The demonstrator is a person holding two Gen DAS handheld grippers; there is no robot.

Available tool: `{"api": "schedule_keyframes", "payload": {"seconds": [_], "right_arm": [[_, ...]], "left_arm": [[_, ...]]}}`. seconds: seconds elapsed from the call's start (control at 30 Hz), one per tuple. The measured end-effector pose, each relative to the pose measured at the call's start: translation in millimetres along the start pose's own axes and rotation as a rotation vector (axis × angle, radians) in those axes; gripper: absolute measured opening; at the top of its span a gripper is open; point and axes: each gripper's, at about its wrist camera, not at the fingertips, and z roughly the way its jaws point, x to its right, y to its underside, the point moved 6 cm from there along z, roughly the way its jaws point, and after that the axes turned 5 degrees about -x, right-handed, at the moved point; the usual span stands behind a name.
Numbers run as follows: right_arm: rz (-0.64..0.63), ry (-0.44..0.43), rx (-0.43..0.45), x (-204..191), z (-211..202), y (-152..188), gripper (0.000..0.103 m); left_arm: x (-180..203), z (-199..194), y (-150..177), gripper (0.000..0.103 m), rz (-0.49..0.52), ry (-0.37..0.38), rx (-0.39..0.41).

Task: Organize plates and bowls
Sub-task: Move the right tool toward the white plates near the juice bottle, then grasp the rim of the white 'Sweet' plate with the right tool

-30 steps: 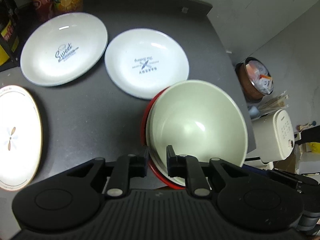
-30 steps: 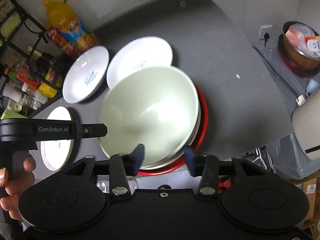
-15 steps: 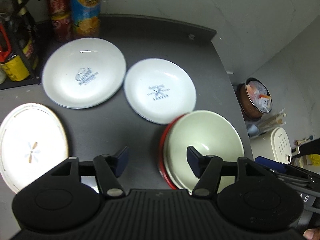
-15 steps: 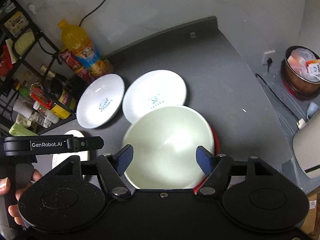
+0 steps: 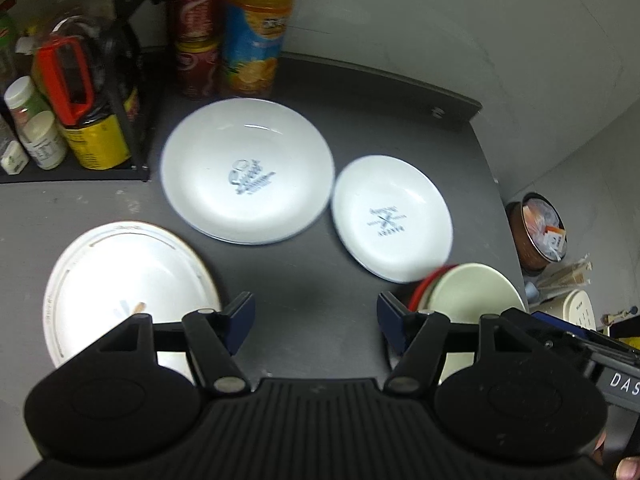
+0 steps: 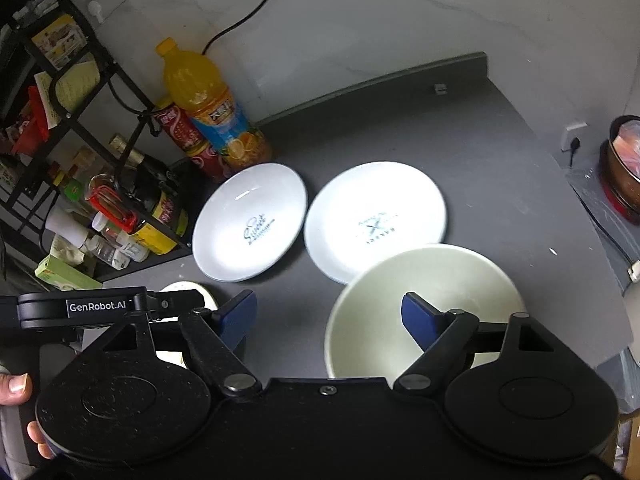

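We are holding each hand-held gripper wide apart, left (image 5: 316,320) and right (image 6: 328,316), gripping nothing. The pale bowl (image 6: 424,304) is sitting in the red one (image 5: 425,285) at the desk (image 5: 320,276) edge. Three plates (image 5: 248,170) are lying apart, waiting to be stacked.

Both views are dimly lit from overhead; glare is seen on the white plates (image 5: 247,170), edges are motion-blurred, and straight lines are bent towards the corners.
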Motion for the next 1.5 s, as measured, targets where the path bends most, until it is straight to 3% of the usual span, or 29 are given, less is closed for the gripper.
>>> {"api": "schedule_keyframes", "payload": {"seconds": [0.5, 0.97, 1.17, 1.3, 1.5], "right_arm": [[-0.056, -0.02, -0.012, -50.1, 48.9, -19.2, 0.074], [-0.019, -0.024, -0.007, -45.3, 104.3, -59.2, 0.059], [-0.039, -0.056, -0.006, -50.3, 131.1, -80.9, 0.055], [-0.035, -0.055, -0.027, -50.2, 153.6, -95.3, 0.043], [-0.021, -0.066, -0.056, -42.8, 183.4, -111.8, 0.042]], "left_arm": [[-76.1, -7.5, -24.1, 0.066, -0.087, 0.002, 0.034], [-126.8, 22.2, -52.2, 0.061, -0.202, 0.03, 0.087], [-142.2, 44.4, -64.3, 0.051, -0.261, 0.063, 0.103], [-151.4, 62.1, -69.5, 0.045, -0.317, 0.082, 0.091], [-160.2, 85.2, -77.5, 0.032, -0.374, 0.094, 0.082]]}}
